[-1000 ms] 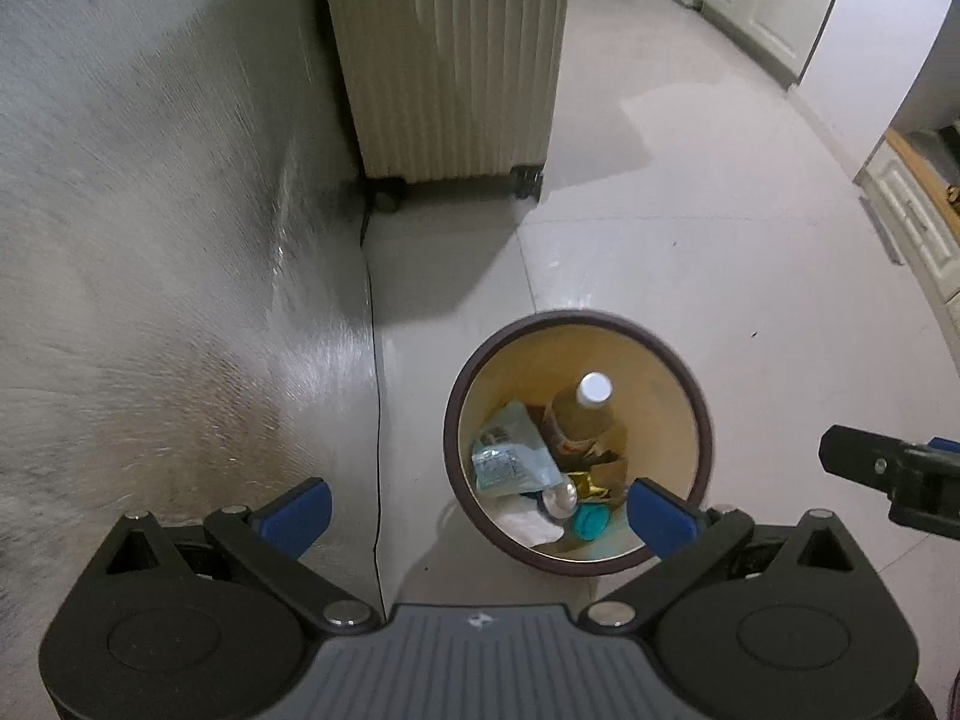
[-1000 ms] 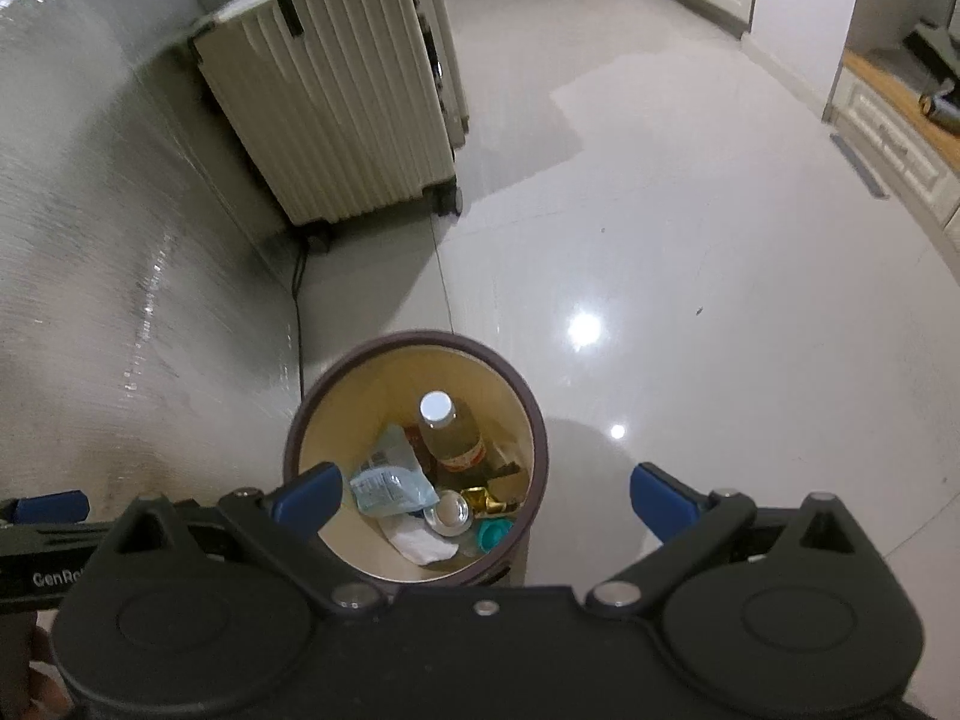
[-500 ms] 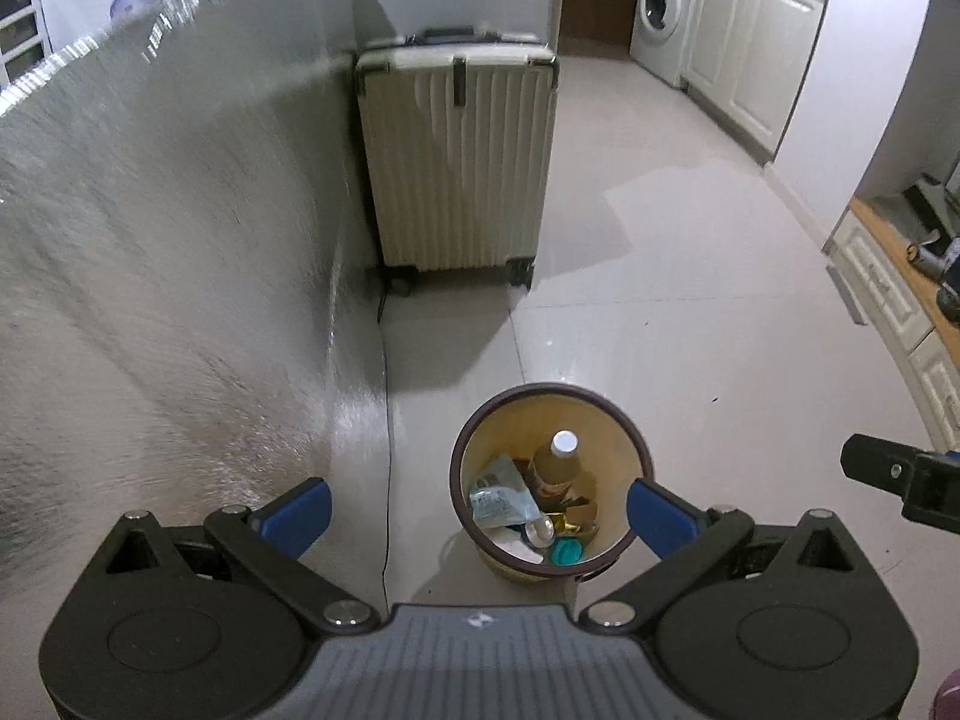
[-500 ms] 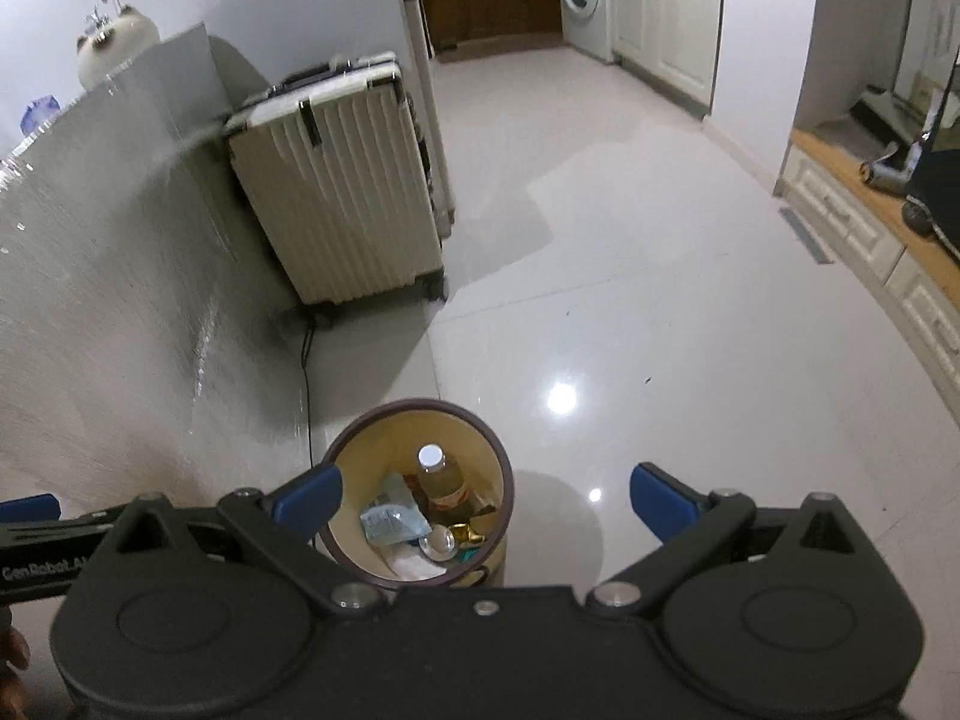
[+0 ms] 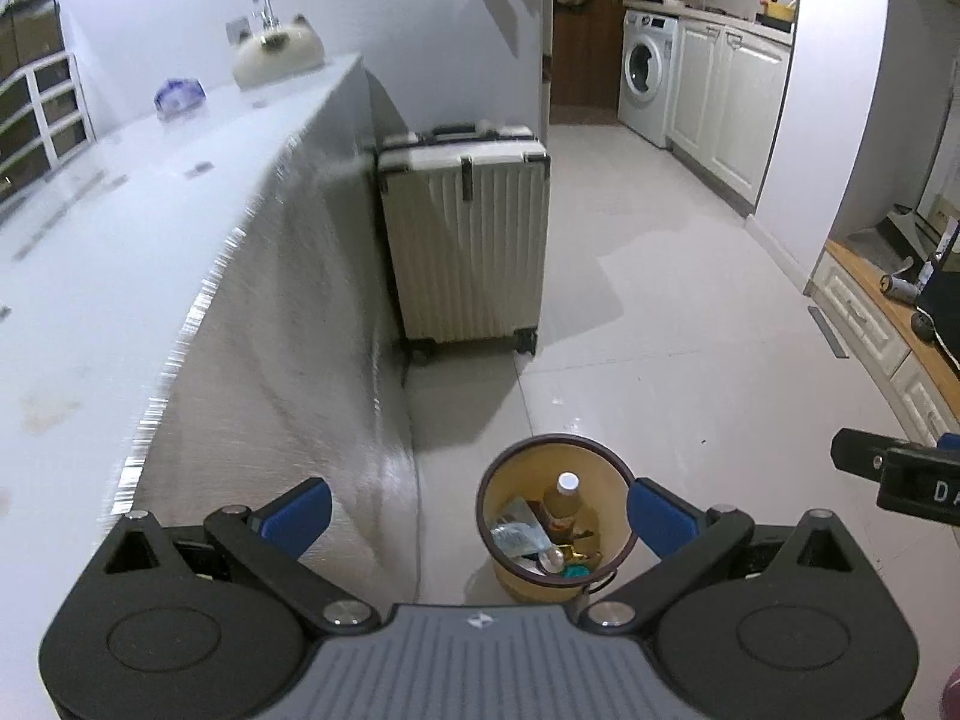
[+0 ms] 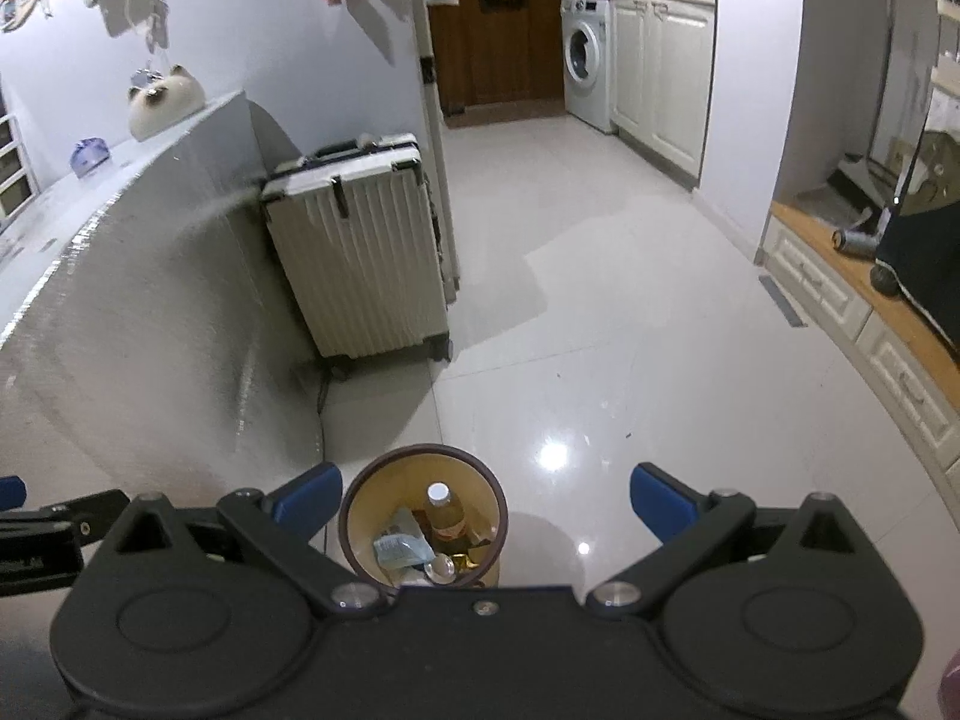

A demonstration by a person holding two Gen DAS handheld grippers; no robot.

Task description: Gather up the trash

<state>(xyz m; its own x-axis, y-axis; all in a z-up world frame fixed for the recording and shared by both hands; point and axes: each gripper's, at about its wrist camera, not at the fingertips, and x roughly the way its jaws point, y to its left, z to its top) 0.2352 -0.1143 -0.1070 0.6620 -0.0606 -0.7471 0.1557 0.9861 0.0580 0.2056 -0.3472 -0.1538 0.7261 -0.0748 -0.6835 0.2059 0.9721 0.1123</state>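
Note:
A round trash bin [image 5: 606, 462] with a dark rim and yellow inside stands on the tiled floor beside the table's side. It holds a bottle [image 5: 563, 504] with a white cap, a plastic wrapper [image 5: 516, 537] and several small items. It also shows in the right wrist view [image 6: 384, 474]. My left gripper [image 5: 477, 513] is open and empty, high above the bin. My right gripper [image 6: 485, 501] is open and empty, also high above it. The right gripper's side shows at the right edge of the left wrist view [image 5: 900, 474].
A white table top [image 5: 120, 228] with a silver side runs along the left, with a cat figure [image 5: 276, 54] and a blue object [image 5: 177, 93] at its far end. A cream suitcase [image 5: 468, 240] stands behind the bin. Cabinets and a washing machine [image 5: 645, 75] line the right.
Both grippers have risen well above the bin, which now looks much smaller. The table top and the far kitchen have come into view. Both stay open and empty.

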